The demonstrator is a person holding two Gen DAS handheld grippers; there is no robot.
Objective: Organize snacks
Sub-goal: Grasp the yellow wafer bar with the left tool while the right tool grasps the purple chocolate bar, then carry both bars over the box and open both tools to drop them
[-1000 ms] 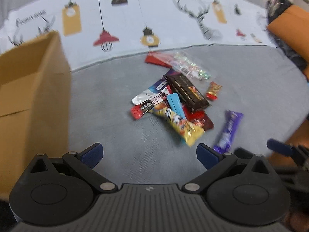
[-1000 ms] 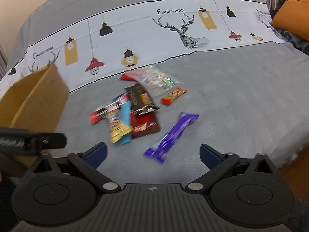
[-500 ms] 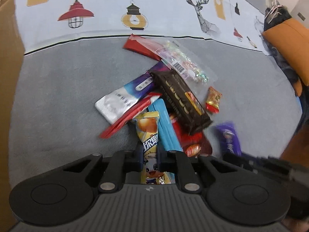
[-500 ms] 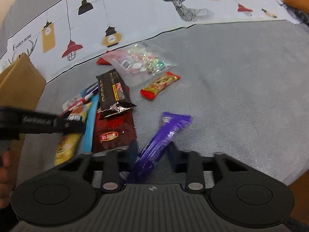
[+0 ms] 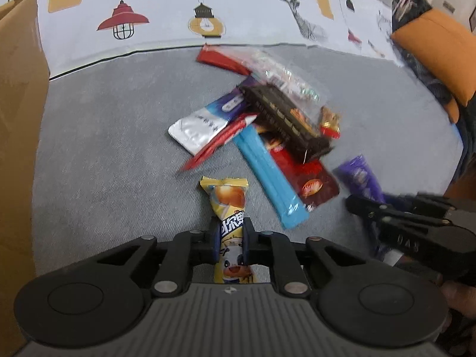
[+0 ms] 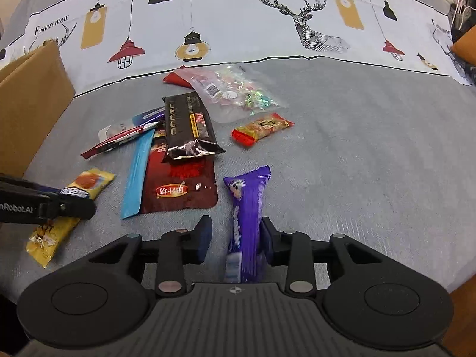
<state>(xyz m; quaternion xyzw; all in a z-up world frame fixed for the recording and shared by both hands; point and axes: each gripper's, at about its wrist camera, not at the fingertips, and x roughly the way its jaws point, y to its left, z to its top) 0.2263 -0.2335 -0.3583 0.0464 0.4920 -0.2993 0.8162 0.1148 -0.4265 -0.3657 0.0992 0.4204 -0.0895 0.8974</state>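
Note:
My left gripper (image 5: pixel 231 232) is shut on a yellow snack packet (image 5: pixel 229 205), pulled a little clear of the pile; it also shows in the right wrist view (image 6: pixel 68 208). My right gripper (image 6: pixel 236 232) has a purple snack bar (image 6: pixel 248 208) between its fingers; the right finger touches it, the left finger (image 6: pixel 202 235) stands slightly off it. The pile lies on the grey bed cover (image 6: pixel 357 163): a dark brown packet (image 6: pixel 187 128), a red packet (image 6: pixel 181 184), a blue stick (image 6: pixel 136 175), a clear candy bag (image 6: pixel 235 92) and a small orange packet (image 6: pixel 261 128).
A brown cardboard box (image 5: pixel 17 89) stands at the left, also in the right wrist view (image 6: pixel 29 95). An orange cushion (image 5: pixel 440 50) lies at the far right. A white printed sheet band (image 6: pixel 238 29) runs behind the pile.
Both grippers went from wide open above the pile to closed around snacks. The left has pulled the yellow packet out of the pile toward me; the right has closed around the purple bar.

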